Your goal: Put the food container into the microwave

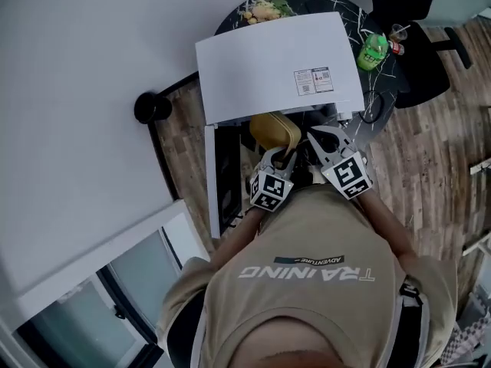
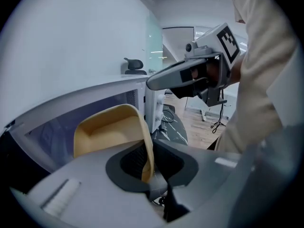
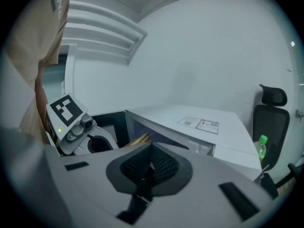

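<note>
The left claw (image 2: 150, 171) is clamping the near rim of the food container (image 2: 107, 132), holding it straight ahead at the open mouth of the microwave (image 1: 261, 67), while the right claw (image 3: 148, 167), pressed together and empty, is hovering alongside.

Soft, even light is falling across the microwave (image 1: 276, 64), its white top showing brightest in the head view; its open cavity is lying in deep shadow; behind the microwave in the left gripper view, the far room (image 2: 178, 37) is washing out pale; both gripper views are bending strongly at the edges, black corners ringing them; whatever sits nearest each lens is blurring.
</note>
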